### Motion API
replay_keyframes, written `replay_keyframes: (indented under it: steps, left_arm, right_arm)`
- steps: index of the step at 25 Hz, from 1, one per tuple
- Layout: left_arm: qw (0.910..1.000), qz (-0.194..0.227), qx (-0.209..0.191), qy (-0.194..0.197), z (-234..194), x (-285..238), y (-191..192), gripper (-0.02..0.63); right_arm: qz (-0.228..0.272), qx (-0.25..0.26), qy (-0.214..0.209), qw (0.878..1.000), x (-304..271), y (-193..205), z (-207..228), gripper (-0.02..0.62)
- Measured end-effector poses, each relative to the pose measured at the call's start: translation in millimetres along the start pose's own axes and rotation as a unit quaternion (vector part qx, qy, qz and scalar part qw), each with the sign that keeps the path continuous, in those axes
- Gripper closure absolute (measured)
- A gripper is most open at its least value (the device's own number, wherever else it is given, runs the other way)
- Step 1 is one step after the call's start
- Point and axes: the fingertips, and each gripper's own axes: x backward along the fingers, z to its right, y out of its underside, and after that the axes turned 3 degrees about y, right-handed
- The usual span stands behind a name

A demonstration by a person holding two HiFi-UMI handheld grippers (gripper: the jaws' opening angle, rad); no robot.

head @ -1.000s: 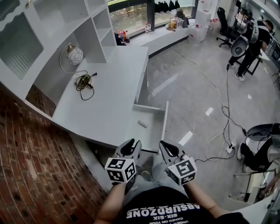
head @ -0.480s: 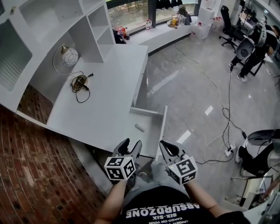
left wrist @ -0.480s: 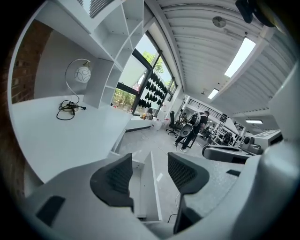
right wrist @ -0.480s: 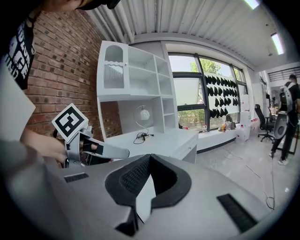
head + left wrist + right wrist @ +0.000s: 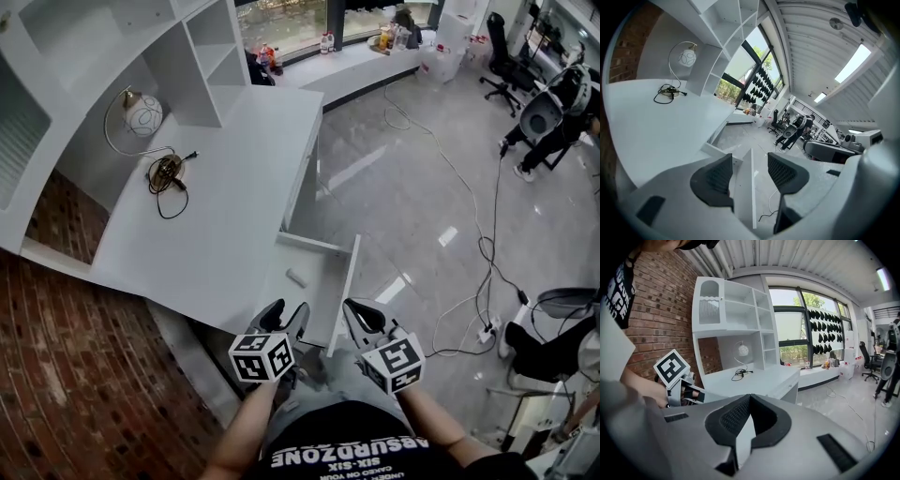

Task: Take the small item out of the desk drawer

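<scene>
The white desk (image 5: 225,206) has its drawer (image 5: 349,281) pulled out toward me. A small pale item (image 5: 296,277) lies on the drawer's floor. My left gripper (image 5: 286,311) hovers just in front of the drawer's near end. It is open, and only the drawer's side wall (image 5: 746,187) shows through the gap between its pads (image 5: 715,176). My right gripper (image 5: 361,314) hangs beside it to the right, over the floor. In the right gripper view its jaws (image 5: 750,395) meet at the tips, shut on nothing.
A globe lamp (image 5: 142,112) and a coiled cable (image 5: 164,173) sit at the desk's back, under white shelves (image 5: 187,47). A brick wall (image 5: 75,375) runs along the left. Cables and a power strip (image 5: 487,328) lie on the grey floor; a person (image 5: 562,112) stands far right.
The head view has drifted, so the desk and drawer sit slightly higher and to the right. The left gripper's fingers look wider apart than a second ago. Both grippers stay low by the drawer's front.
</scene>
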Motion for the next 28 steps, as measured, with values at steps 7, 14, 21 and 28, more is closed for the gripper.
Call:
replay_keyframes:
  steps: [7, 14, 21, 28]
  left_arm:
    - [0.9993, -0.016, 0.033, 0.003, -9.1, -32.5, 9.2, 0.387]
    - [0.9964, -0.035, 0.076, -0.011, -28.5, -57.0, 24.1, 0.387]
    - [0.9917, -0.032, 0.124, -0.015, -46.2, -75.6, 32.4, 0.387]
    - [0.9869, -0.038, 0.153, -0.035, -65.8, -91.8, 45.7, 0.387]
  right_arm:
    - [-0.008, 0.003, -0.011, 1.0, -25.1, -3.5, 21.1, 0.597]
    - [-0.016, 0.005, -0.022, 1.0, -49.6, -3.7, 36.8, 0.597]
    - [-0.024, 0.003, -0.034, 0.999, -72.0, -2.4, 43.1, 0.597]
    - [-0.032, 0.004, -0.046, 0.998, -87.6, 3.4, 47.0, 0.597]
